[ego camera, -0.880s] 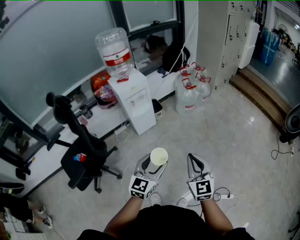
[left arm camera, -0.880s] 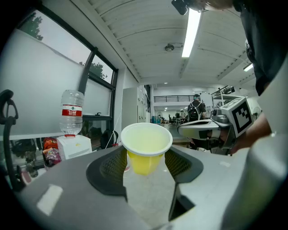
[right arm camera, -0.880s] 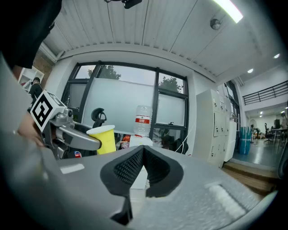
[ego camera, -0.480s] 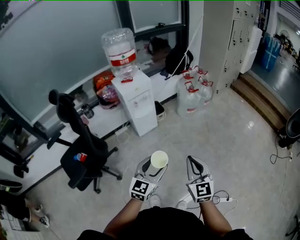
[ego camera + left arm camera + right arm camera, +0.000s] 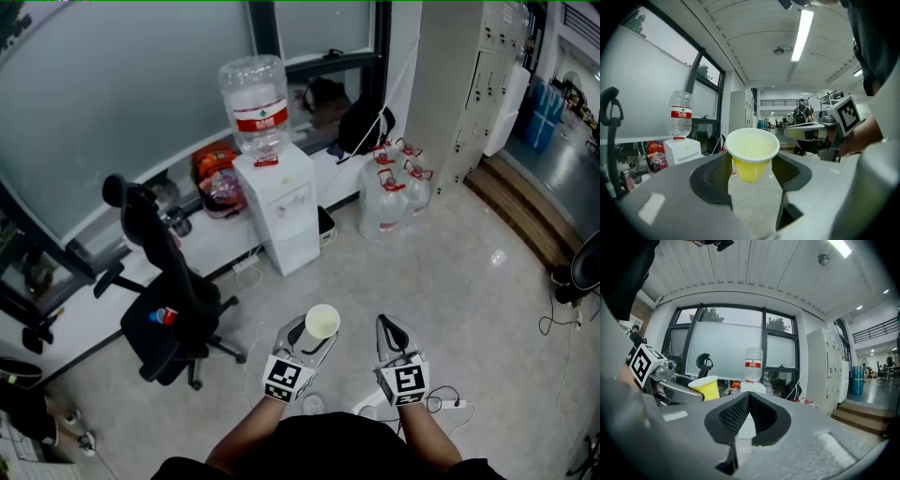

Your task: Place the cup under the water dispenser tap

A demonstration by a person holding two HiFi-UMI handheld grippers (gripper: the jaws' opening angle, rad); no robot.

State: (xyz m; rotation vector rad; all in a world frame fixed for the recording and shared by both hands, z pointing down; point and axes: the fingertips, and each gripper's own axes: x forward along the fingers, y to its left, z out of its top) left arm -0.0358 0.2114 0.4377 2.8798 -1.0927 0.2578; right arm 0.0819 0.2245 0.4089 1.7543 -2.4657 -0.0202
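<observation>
Water dispenser [image 5: 278, 202] not reached; cup [image 5: 322, 322] in carry.
Left gripper [image 5: 309, 336] pinches the yellow cup upright between its fingers, dispenser well ahead of the fingertips; right gripper [image 5: 389, 328] beside it, fingers pressed together, empty. Approach and placing under the tap remain.

Between my left gripper [image 5: 314, 330], closed on the cup [image 5: 322, 321], and the dispenser [image 5: 286, 202] lies bare floor [image 5: 450, 281], with nothing standing in that lane. Left of the dispenser the chair [image 5: 164, 291] spreads its base and arms, narrowing that side. A dark bin [image 5: 325, 223] sits just right of the dispenser, and the jugs [image 5: 389, 202] cluster farther right. Behind the dispenser the window [image 5: 122, 84] shuts off any way round. A cable [image 5: 248, 269] trails at the dispenser's foot. The bottle [image 5: 255, 103] caps the dispenser from above.
</observation>
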